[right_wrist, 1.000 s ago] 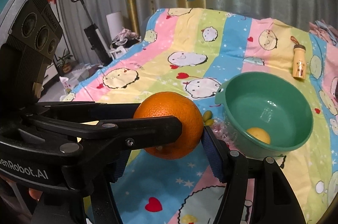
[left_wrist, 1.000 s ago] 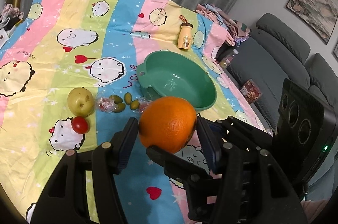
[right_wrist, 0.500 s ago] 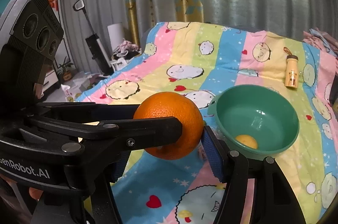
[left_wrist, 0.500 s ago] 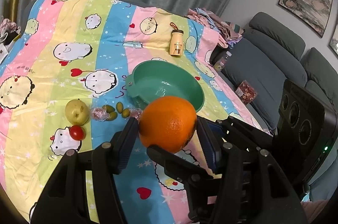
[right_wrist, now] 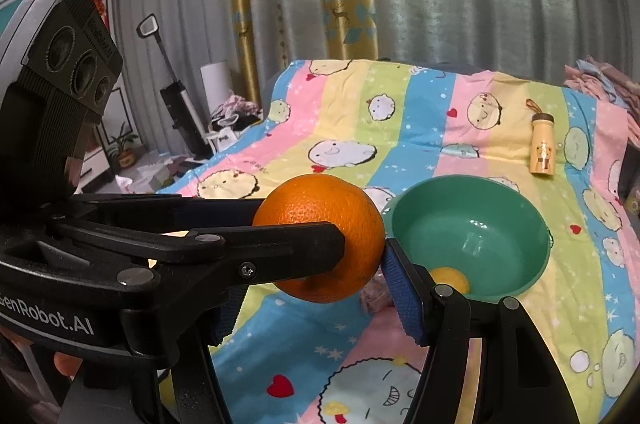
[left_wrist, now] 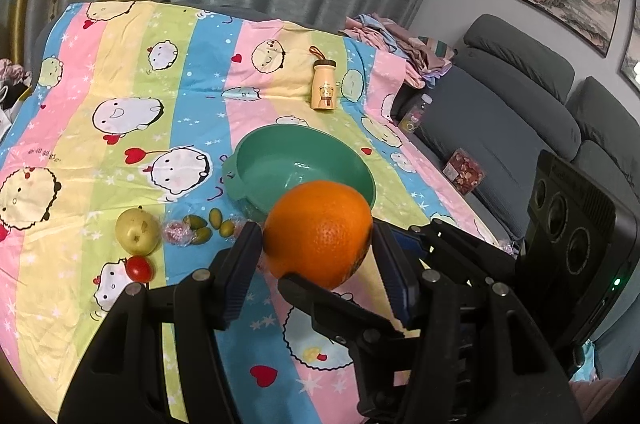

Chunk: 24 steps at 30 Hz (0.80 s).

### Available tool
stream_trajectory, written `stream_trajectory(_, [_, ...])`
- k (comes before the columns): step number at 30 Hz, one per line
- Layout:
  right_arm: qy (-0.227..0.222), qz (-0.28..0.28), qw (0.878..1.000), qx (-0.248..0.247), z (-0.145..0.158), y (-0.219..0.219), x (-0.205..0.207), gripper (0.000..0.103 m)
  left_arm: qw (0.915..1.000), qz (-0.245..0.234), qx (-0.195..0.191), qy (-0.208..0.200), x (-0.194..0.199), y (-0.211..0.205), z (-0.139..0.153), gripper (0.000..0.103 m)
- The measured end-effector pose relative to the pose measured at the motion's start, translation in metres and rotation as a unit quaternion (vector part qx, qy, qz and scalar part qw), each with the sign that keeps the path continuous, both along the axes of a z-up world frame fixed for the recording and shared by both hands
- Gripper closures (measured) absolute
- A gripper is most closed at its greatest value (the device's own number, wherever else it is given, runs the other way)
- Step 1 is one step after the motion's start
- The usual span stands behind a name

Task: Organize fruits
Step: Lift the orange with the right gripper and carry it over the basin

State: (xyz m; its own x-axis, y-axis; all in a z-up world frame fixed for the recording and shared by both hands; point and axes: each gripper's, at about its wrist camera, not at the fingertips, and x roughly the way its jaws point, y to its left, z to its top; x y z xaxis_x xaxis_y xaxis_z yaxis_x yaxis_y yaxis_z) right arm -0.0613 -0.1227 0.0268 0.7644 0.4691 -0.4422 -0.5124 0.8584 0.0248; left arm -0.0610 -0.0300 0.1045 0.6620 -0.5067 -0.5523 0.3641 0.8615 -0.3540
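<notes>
Striped cartoon bedsheet [left_wrist: 168,104] beneath, both grippers, left gripper [left_wrist: 316,256] and right gripper [right_wrist: 360,264], clamp one round, firm, pebbly orange [left_wrist: 318,232] across its middle; probably fairly heavy, unlikely to slip.

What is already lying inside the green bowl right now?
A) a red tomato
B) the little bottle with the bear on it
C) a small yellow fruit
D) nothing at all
C. The right wrist view shows a small yellow fruit at the bottom of the green bowl, while the tomato and the bottle sit outside it on the cloth.
</notes>
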Motion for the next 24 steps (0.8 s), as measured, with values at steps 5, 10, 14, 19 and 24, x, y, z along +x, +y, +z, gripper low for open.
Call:
stream_trajectory(5, [-0.003, -0.010, 1.000, 0.002, 0.001, -0.007, 0.002, 0.037, 0.9999, -0.007, 0.007, 0.000, 0.004, -0.009, 0.001, 0.047])
stream_trajectory(10, [-0.002, -0.018, 1.000, 0.009, 0.001, -0.015, 0.006, 0.037, 0.9998, -0.015, 0.014, 0.002, 0.011, -0.017, 0.001, 0.047])
stream_trajectory(14, [-0.001, -0.022, 1.000, 0.014, 0.000, -0.020, 0.008, 0.037, 0.9996, -0.020, 0.019, 0.004, 0.016, -0.023, 0.000, 0.047])
stream_trajectory(19, [0.004, -0.026, 0.999, 0.022, -0.003, -0.027, 0.014, 0.037, 0.9993, -0.024, 0.027, 0.005, 0.022, -0.030, -0.003, 0.047])
stream_trajectory(24, [0.009, -0.029, 0.999, 0.025, -0.007, -0.030, 0.019, 0.037, 0.9990, -0.025, 0.035, 0.012, 0.028, -0.035, -0.008, 0.047])
